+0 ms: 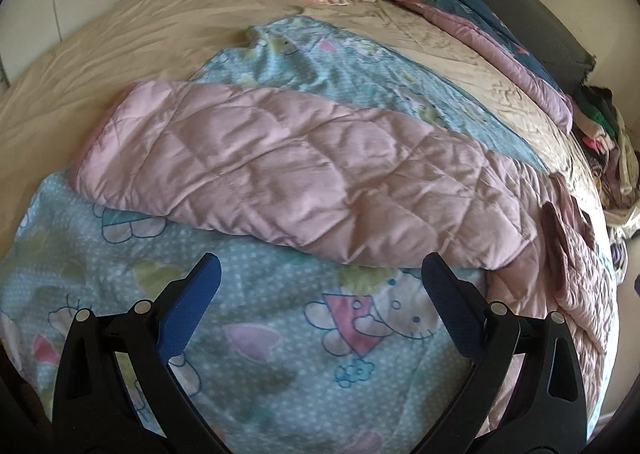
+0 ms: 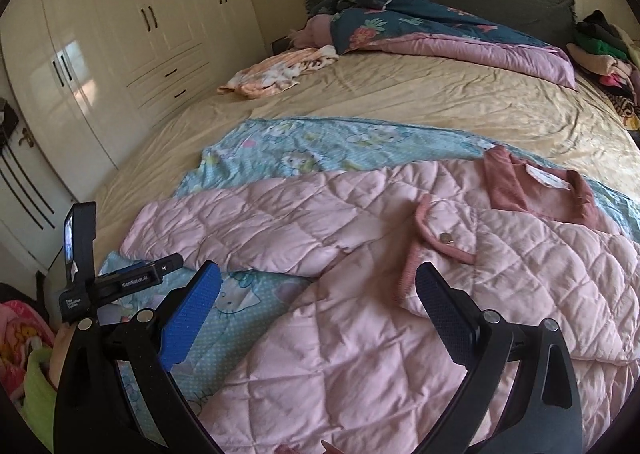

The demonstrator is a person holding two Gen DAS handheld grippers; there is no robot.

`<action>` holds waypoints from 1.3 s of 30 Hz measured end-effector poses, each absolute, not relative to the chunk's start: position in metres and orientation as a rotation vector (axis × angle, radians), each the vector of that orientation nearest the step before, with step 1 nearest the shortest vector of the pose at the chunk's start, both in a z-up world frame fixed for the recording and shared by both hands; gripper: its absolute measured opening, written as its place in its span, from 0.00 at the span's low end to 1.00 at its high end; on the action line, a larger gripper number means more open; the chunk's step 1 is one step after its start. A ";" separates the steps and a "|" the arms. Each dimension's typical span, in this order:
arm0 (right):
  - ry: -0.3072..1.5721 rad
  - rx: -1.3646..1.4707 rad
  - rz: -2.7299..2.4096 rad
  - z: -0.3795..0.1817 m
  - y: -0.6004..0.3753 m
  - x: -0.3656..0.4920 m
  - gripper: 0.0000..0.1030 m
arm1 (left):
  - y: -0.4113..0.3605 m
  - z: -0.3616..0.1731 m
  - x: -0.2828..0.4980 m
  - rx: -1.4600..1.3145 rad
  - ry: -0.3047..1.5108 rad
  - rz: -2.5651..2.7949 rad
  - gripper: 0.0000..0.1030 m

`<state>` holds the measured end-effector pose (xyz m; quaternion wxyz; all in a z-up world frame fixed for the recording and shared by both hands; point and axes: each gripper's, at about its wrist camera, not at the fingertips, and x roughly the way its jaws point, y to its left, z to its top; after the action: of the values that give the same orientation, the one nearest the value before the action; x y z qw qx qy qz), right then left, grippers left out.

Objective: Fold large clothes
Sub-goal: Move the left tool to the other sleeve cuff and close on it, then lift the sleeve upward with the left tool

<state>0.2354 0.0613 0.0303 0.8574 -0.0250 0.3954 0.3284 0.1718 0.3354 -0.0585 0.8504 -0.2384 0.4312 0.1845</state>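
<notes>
A pink quilted jacket point(image 2: 360, 334) lies spread on a light blue cartoon-cat sheet point(image 2: 320, 142) on the bed. Its darker pink collar point(image 2: 540, 194) points to the far right, and one sleeve point(image 2: 248, 222) stretches out to the left. In the left wrist view that sleeve point(image 1: 280, 174) lies across the blue sheet point(image 1: 280, 354) just beyond my left gripper point(image 1: 320, 266). The left gripper is open and holds nothing. Over the jacket's body, near the buttoned front edge point(image 2: 446, 238), my right gripper point(image 2: 318, 274) is also open and holds nothing.
The bed has a beige cover point(image 2: 400, 94). A dark floral duvet point(image 2: 400, 18) and a peach cloth point(image 2: 276, 70) lie near the headboard. A pile of clothes point(image 2: 604, 50) sits at the far right, with white wardrobes point(image 2: 120, 34) on the left. The left tool's black body point(image 2: 80, 238) shows at the lower left.
</notes>
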 end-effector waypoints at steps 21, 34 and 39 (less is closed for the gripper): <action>0.890 -0.085 0.722 0.002 0.092 0.231 0.94 | 0.418 -0.091 0.156 -0.804 0.822 0.495 0.91; 0.897 -0.061 0.687 0.001 0.067 0.231 0.94 | 0.452 -0.077 0.153 -0.838 0.682 0.602 0.17; 0.888 -0.015 0.674 0.008 0.047 0.231 0.94 | 0.436 -0.029 0.150 -0.756 0.600 0.556 0.13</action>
<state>0.2313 0.0470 0.0085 0.8485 -0.0071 0.4215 0.3199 0.1498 0.4357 -0.0287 0.8489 -0.3587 0.2845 0.2641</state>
